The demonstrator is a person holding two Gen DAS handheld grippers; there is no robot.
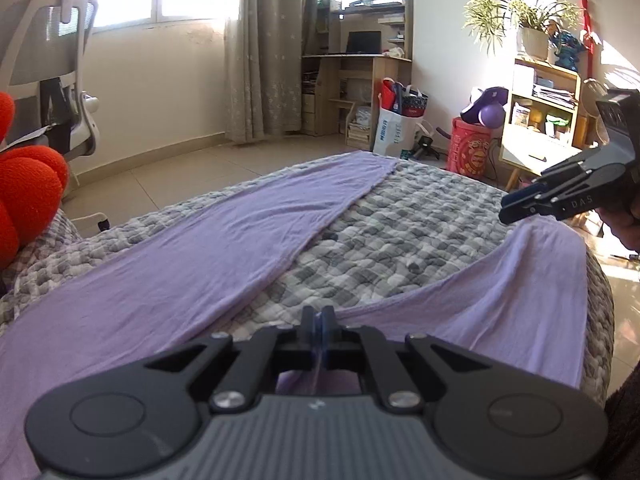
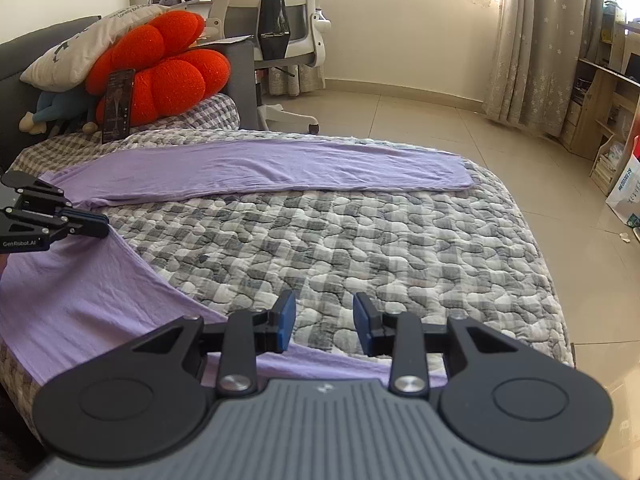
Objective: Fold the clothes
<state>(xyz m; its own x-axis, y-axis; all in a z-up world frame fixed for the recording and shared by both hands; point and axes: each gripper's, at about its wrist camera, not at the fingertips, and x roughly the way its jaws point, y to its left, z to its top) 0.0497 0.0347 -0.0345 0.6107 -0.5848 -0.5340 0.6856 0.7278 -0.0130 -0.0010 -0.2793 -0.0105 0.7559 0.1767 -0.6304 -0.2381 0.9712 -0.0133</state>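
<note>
Purple trousers (image 1: 192, 264) lie spread on a grey checked quilt (image 1: 380, 248), with the two legs fanned apart. My left gripper (image 1: 319, 320) is shut on a thin fold of the purple cloth where the legs meet. In the right wrist view that gripper (image 2: 102, 224) shows at the left edge, and the cloth (image 2: 80, 288) rises up to its tips. My right gripper (image 2: 324, 320) is open over the quilt (image 2: 360, 240), just past the edge of the near leg, with nothing between its blue pads. From the left wrist view, the right gripper (image 1: 506, 210) hovers above the end of that leg.
A red flower-shaped cushion (image 2: 160, 72), a pale pillow (image 2: 80, 48) and a dark flat box (image 2: 118, 104) sit at the head of the bed. A white office chair (image 2: 280, 20) stands beyond it on the tiled floor (image 2: 440, 120). Shelves (image 1: 540, 120), bags and plants line the far wall.
</note>
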